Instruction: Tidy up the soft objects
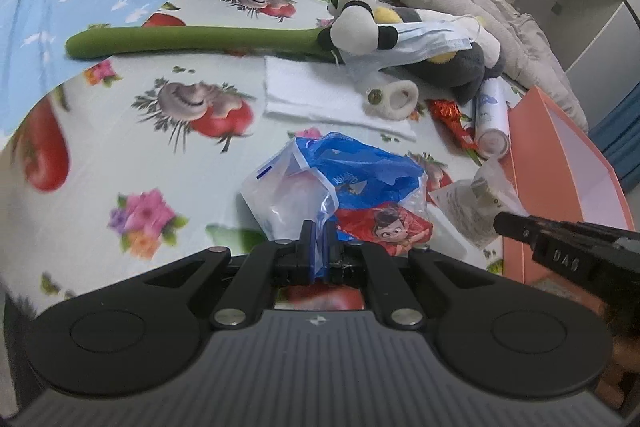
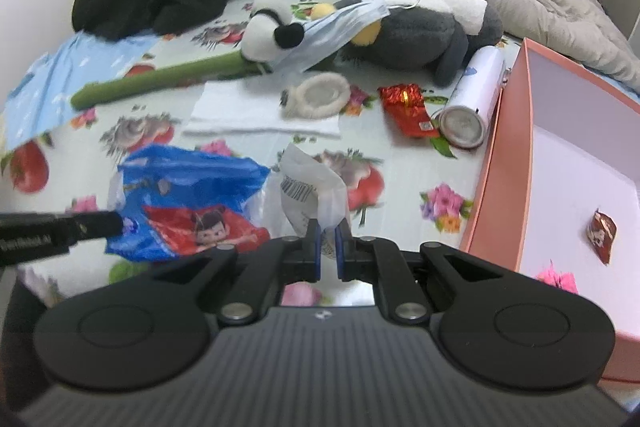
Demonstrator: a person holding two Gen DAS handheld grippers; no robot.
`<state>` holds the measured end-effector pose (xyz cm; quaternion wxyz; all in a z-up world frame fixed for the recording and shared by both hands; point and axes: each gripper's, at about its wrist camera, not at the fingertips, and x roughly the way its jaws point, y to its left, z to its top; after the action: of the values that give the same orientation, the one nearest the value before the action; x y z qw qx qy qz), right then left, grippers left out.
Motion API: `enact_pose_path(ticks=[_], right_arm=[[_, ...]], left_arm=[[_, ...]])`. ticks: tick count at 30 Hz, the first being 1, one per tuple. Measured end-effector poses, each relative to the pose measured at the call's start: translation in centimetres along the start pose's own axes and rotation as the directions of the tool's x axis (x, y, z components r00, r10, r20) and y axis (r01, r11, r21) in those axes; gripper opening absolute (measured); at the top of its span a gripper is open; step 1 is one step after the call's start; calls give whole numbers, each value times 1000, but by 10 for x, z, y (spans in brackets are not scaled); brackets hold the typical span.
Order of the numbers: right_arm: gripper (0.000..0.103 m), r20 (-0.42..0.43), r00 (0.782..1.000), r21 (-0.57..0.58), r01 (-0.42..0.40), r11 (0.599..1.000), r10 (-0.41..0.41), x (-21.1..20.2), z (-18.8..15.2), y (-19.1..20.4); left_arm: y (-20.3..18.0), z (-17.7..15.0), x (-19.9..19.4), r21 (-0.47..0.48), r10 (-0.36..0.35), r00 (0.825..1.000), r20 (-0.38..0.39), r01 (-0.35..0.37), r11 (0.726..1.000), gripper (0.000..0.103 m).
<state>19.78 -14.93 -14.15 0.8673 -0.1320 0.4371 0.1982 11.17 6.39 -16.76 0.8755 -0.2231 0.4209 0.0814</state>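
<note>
Two bags are held: the blue plastic bag (image 1: 344,183) is pinched in the closed left gripper (image 1: 319,247), a white printed bag (image 2: 316,187) in the closed right gripper (image 2: 328,247). The pink box (image 2: 516,147) lies to the right, nearer the right gripper.

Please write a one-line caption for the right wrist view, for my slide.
Right gripper shut on a white plastic wrapper above the floral bedsheet, beside an open pink box.
</note>
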Motion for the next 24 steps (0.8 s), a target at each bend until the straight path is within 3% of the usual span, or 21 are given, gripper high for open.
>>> enact_pose_path(ticks=[7, 9, 10, 11, 12, 13, 14, 19, 23, 24], right_arm=[[13, -1, 1000, -1, -5, 1000, 5, -8, -28, 4], [15, -10, 1000, 12, -23, 1000, 23, -10, -33, 2], [18, -13, 999, 22, -37, 999, 38, -11, -35, 0], [24, -15, 999, 31, -46, 998, 47, -12, -37, -1], [38, -17, 998, 41, -51, 998, 52, -13, -38, -3], [48, -14, 998, 49, -55, 997, 56, -14, -40, -4], [50, -8, 998, 53, -61, 997, 61, -15, -42, -5], [51, -20, 997, 49, -78, 996, 79, -9, -47, -5], [52, -43, 995, 38, -84, 996, 86, -1, -46, -2], [57, -47, 995, 35, -89, 995, 90, 1, -46, -1]], left_arm=[[1, -17, -4, 49, -9, 996, -87, 14, 999, 6], [1, -19, -5, 62, -1, 995, -96, 7, 998, 16], [3, -18, -5, 65, -8, 995, -102, 15, 998, 32], [4, -18, -6, 63, -10, 995, -101, 16, 998, 47], [6, -17, -8, 60, -6, 996, -93, 12, 998, 51], [7, -16, -9, 65, -1, 996, -88, 6, 998, 54], [7, -14, -9, 75, 4, 996, -90, 3, 997, 57], [4, -5, -6, 152, 23, 996, -88, -10, 988, 68], [-8, 4, 1, 259, 27, 995, -97, -1, 966, 71], [-11, 6, 3, 287, 29, 995, -94, -1, 958, 71]])
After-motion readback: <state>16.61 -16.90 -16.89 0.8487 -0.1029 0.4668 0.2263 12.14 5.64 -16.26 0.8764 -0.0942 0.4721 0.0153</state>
